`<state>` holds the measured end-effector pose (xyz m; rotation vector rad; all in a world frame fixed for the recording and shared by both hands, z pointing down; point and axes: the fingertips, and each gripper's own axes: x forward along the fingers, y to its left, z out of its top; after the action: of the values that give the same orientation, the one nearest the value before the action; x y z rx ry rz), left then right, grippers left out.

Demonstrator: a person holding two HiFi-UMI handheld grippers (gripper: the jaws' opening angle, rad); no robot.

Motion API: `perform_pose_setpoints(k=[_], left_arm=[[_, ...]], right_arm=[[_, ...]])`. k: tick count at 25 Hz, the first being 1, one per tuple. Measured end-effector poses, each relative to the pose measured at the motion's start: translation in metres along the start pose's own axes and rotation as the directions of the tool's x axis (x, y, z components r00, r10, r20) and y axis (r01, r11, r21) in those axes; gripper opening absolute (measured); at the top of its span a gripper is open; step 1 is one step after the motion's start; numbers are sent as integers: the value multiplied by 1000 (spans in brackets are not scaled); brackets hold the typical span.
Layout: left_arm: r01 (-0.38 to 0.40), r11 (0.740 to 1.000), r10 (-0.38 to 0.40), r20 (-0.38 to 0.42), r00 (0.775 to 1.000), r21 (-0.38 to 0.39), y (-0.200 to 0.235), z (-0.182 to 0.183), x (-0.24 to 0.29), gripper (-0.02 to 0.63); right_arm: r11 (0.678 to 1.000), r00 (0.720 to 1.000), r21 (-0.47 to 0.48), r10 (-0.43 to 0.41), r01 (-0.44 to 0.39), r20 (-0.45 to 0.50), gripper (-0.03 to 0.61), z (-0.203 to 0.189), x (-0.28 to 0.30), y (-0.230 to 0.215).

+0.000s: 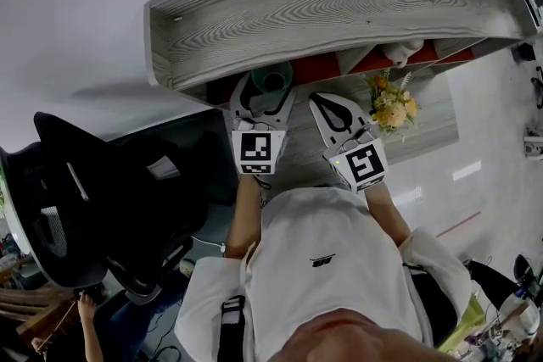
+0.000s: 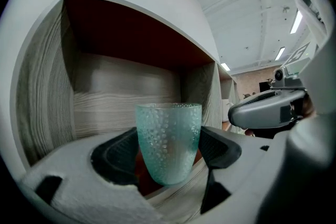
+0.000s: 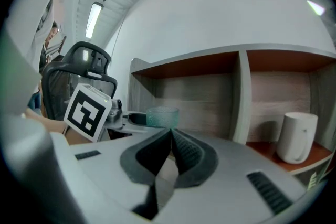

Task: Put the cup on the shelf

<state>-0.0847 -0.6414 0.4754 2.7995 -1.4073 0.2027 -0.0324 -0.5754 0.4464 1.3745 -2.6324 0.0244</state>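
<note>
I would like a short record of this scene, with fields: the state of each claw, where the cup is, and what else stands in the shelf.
left claw: shut on the cup, which it holds upright
cup: teal dimpled glass, at the opening of the shelf's left compartment; whether it rests on the floor cannot be told
right claw: shut, nothing between its jaws
shelf: pale wood grain, upright dividers, reddish compartment floors
white mug: stands in a compartment further right
task state: cup not yet released

light: soft, ceiling strips (image 2: 296, 21) glowed overhead | shadow: shelf (image 2: 126, 92) recess was dim | distortion: heavy fisheye, corners vignetted black | focus: near foreground was soft
</note>
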Motion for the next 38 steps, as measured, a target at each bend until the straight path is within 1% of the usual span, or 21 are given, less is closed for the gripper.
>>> perform_pose_setpoints(k=[7, 12, 18, 24, 29, 33, 36, 37, 38], left_arm=[[-21, 1000, 21, -29, 999, 16, 1, 1, 12, 354], [-19, 999, 21, -56, 998, 33, 1, -2, 14, 354], [2, 1000, -1, -72, 997, 15, -3, -6, 13, 356], [-1, 1000, 3, -82, 997, 16, -3, -8, 7, 356], [-17, 1000, 18, -81, 997, 12, -3, -9, -7, 356], [-45, 999, 45, -49, 998, 5, -1, -3, -31, 354], [-45, 999, 45, -35, 998, -10, 0, 1, -50, 353], [-48, 999, 48, -32, 998, -11, 1, 3, -56, 346], [-55, 998, 55, -25, 998, -9, 2, 5, -62, 304]], right_arm=[[1000, 1000, 8, 0, 0, 1, 28, -1, 0, -4], [1000, 1000, 8, 2, -2, 2, 28, -1, -1, -5], [1000, 1000, 8, -4, 4, 6, 28, -1, -3, -5], [1000, 1000, -2, -14, 14, 8, 28, 2, -9, -5], [999, 999, -9, -30, 31, 9, 28, -3, -18, -6], [999, 999, -11, -33, 33, 20, 28, 1, -25, 0], [999, 999, -12, -36, 36, 24, 28, 3, -30, 4], [999, 999, -16, -36, 36, 29, 28, 4, -32, 5], [999, 999, -20, -36, 37, 31, 28, 5, -35, 7]])
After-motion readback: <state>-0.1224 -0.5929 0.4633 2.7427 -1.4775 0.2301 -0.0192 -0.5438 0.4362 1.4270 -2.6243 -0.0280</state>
